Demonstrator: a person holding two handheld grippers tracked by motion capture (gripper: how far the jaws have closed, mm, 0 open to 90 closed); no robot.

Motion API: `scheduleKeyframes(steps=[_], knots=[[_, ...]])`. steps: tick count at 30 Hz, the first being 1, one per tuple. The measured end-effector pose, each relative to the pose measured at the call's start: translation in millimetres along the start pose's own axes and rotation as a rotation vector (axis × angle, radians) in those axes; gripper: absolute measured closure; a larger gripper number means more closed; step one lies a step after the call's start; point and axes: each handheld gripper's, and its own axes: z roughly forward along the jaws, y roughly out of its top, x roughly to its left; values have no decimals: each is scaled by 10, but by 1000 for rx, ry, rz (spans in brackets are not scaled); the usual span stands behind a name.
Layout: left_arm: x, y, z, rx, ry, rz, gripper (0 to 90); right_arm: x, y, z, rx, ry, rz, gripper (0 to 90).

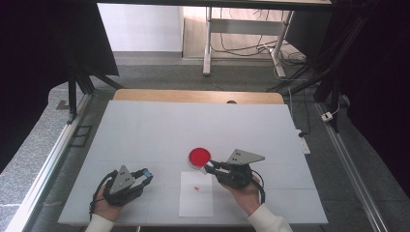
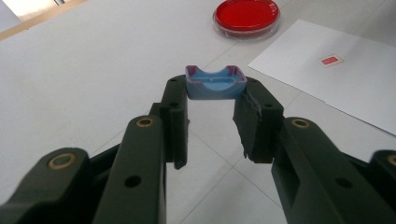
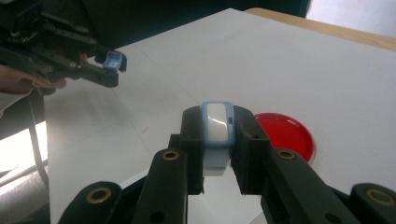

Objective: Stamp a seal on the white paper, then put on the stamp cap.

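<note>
Smooth blue cap [image 2: 215, 83], probably plastic, notch-edged

The right gripper [image 3: 217, 154] clamps a blue-and-white block [image 3: 217, 128], seemingly a stamp, beside the red dish [image 3: 286, 132].

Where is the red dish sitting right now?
In the high view the red dish rests on the white table, right of centre, just beyond the sheet of paper and next to the right hand-held gripper.
</note>
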Motion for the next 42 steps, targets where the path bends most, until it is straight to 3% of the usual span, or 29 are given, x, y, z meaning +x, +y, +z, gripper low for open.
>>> scheduleKeyframes(steps=[11, 42], knots=[[-4, 1, 4, 2, -4, -3, 653, -87, 73, -122, -70, -23, 35, 751], [-52, 32, 37, -2, -25, 4, 651, -82, 75, -127, -78, -7, 48, 751]])
